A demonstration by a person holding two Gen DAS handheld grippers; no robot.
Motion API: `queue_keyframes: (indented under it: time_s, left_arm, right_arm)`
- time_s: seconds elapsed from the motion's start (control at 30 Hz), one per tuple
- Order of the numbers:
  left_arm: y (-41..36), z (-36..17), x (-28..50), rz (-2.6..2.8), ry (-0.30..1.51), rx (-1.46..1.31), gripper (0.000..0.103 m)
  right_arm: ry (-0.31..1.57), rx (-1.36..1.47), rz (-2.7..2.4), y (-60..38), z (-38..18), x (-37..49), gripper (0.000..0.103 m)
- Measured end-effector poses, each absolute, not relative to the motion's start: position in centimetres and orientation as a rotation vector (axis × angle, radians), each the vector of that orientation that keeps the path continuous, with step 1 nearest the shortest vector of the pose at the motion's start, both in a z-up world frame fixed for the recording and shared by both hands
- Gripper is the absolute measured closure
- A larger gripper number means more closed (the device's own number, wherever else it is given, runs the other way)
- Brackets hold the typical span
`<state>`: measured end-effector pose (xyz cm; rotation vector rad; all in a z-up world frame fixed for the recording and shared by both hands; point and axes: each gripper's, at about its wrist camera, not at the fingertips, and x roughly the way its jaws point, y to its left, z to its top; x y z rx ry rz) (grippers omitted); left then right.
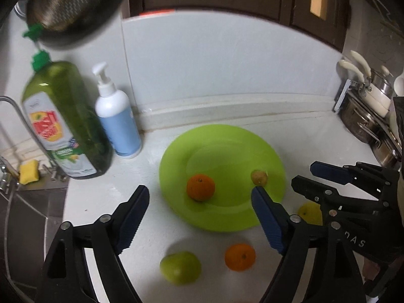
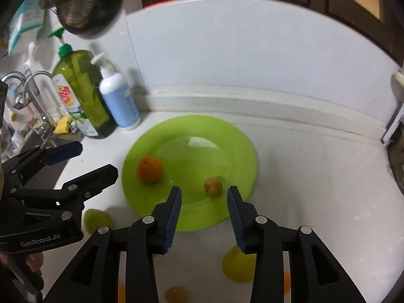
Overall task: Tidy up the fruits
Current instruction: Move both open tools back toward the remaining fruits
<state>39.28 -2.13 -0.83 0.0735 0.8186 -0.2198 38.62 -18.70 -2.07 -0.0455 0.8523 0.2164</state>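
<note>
Left tool (image 1: pixel 199 210) is seen released, nothing held, above the counter (image 1: pixel 315 136). One orange (image 1: pixel 200 187) and a small brown fruit (image 1: pixel 258 177) lie on the green plate (image 1: pixel 227 139); a green apple (image 1: pixel 180 267) and a second orange (image 1: pixel 240 257) lie off it, below the fingers. Likely next: the apple should be straddled squarely before closing.

Right tool (image 2: pixel 204 217) is also released, empty; a yellow fruit (image 2: pixel 238 267) lies just beneath it on the counter, near the plate rim.
</note>
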Motion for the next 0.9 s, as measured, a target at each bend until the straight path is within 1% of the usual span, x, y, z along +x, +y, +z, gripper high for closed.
queue_keyframes:
  time_s: [0.07,0.17,0.27,0.3,0.5,0.9]
  left_arm:
    - [-2.1,-0.3,38.1,-0.213,0.798,0.079,0.016]
    - [-2.0,0.4,36.1,-0.203,0.772,0.087,0.014]
    - [-1.8,0.7,34.2,-0.193,0.756,0.091,0.011]
    - [-1.7,0.8,33.9,-0.185,0.727,0.08,0.009]
    - [-1.5,1.4,30.2,-0.155,0.692,0.076,0.009]
    - [-2.4,0.8,25.1,-0.148,0.661,0.083,0.008]
  right_arm:
    - [0.838,-0.042,0.217,-18.8,-1.5,37.6,0.063]
    - [0.812,-0.037,0.211,-19.0,-0.7,35.8,0.057]
    - [0.785,-0.046,0.198,-19.2,0.0,33.7,0.053]
    - [0.776,-0.051,0.189,-19.2,0.1,32.9,0.052]
    - [0.738,-0.074,0.168,-19.1,0.5,29.7,0.046]
    - [0.711,-0.037,0.123,-20.7,-0.1,24.3,0.046]
